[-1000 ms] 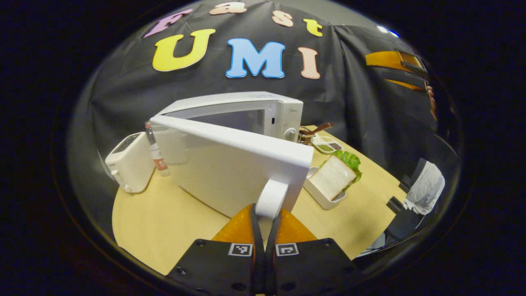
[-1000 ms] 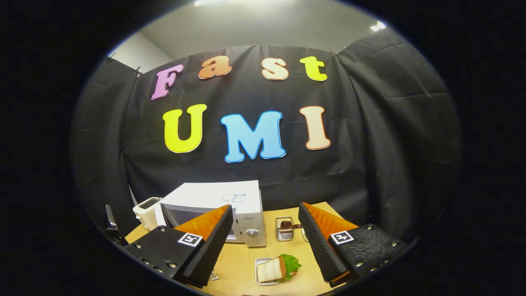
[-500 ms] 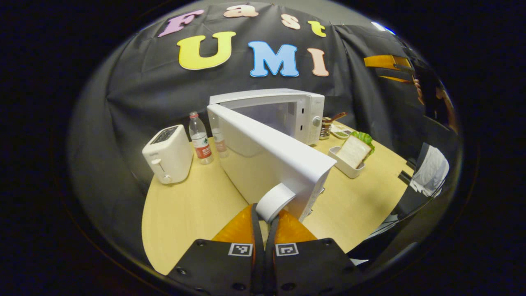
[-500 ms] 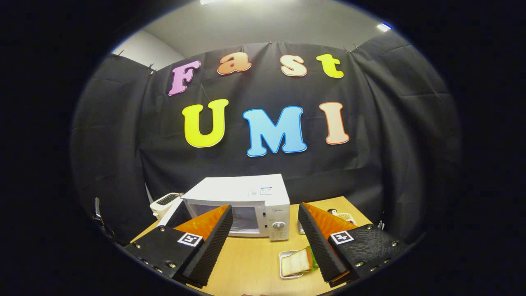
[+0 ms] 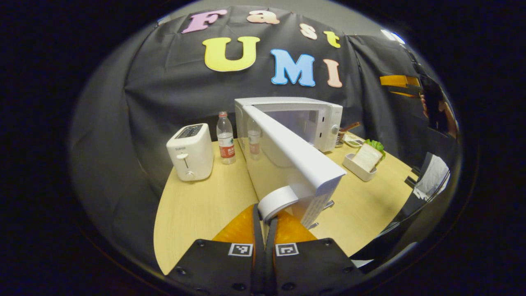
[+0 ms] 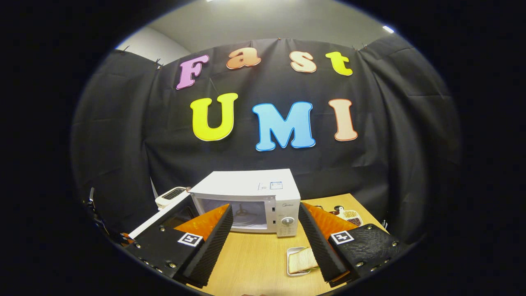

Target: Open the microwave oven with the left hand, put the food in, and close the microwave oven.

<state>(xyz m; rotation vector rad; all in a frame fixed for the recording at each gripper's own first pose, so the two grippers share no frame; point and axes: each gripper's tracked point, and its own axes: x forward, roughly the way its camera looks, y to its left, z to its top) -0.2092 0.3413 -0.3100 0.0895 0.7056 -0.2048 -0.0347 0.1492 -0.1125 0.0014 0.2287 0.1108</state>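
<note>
Left gripper view: pale wood tabletop (image 5: pixel 197 205) spans the lower half of the frame. White microwave oven (image 5: pixel 316 119) sits at centre, cavity exposed, its door (image 5: pixel 287 160) swung wide and running from centre down toward the lower middle. White toaster (image 5: pixel 190 151) stands left of centre, with a water bottle (image 5: pixel 225 144) just beside it on its right. Right of centre, a white tray (image 5: pixel 356 166) holds the sandwich (image 5: pixel 367 156), lettuce showing at its upper edge; tray rests on the tabletop near the oven's control side, apart from it. At bottom centre the left gripper (image 5: pixel 264 218) has its fingers pressed together on the door's white handle (image 5: pixel 276 201). Right gripper view: oven (image 6: pixel 263 193) at centre, door (image 6: pixel 158 216) angled out to lower left; sandwich (image 6: pixel 302 261) in its tray at lower right of centre, partly hidden by a finger. Right gripper (image 6: pixel 265 238) held above the tabletop (image 6: pixel 254 263), fingers spread wide, nothing between them.
</note>
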